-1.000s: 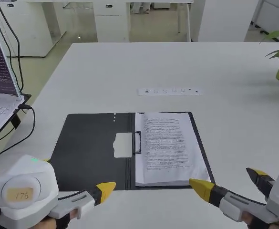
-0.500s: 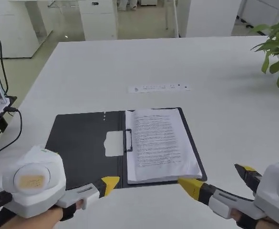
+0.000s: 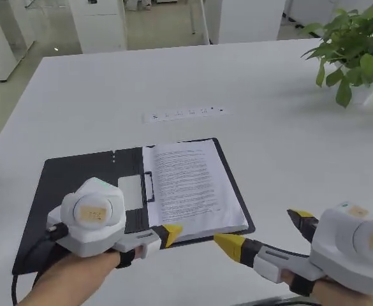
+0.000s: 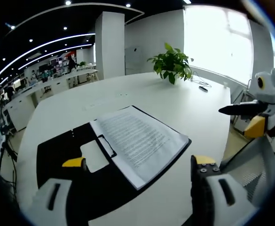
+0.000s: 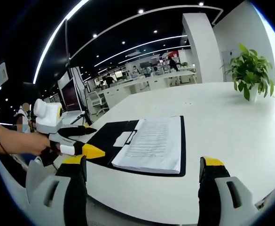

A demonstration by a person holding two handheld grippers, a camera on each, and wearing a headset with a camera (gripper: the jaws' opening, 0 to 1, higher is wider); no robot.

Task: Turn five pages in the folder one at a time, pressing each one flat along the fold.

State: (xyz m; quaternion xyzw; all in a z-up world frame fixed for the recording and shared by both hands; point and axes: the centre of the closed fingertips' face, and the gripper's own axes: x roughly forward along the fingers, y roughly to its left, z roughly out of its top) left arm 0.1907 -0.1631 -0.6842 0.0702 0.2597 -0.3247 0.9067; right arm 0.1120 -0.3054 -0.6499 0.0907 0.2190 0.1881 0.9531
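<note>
Print on the stack of pages [image 3: 189, 182] is too fine to read in any view. The pages lie on the right half of the open black folder [image 3: 78, 178], which rests flat on the white bench [image 3: 282, 140], with a metal clip [image 3: 149, 187] at the fold. In the head view the folder's near-left corner is hidden behind the housing of the left hand-held gripper [image 4: 138, 162], which also covers one of its jaws. Only a yellow tip shows at the folder's near edge, and whether it touches cannot be told. The right hand-held gripper [image 3: 261, 231] is cut off by the lower-right frame edge. A small white strip [image 3: 186, 115] beyond the folder's far edge is too small to make out.

The person's left hand [image 3: 71, 277] holds its hand-held gripper low over the folder's near edge, jaws spread wide, pointing across the fold toward the pages and clasping nothing. The right hand-held gripper hovers off the folder's near-right corner, angled in toward the pages, jaws wide apart and empty. A potted plant [image 3: 349, 44] stands well beyond the folder's far-right side.
</note>
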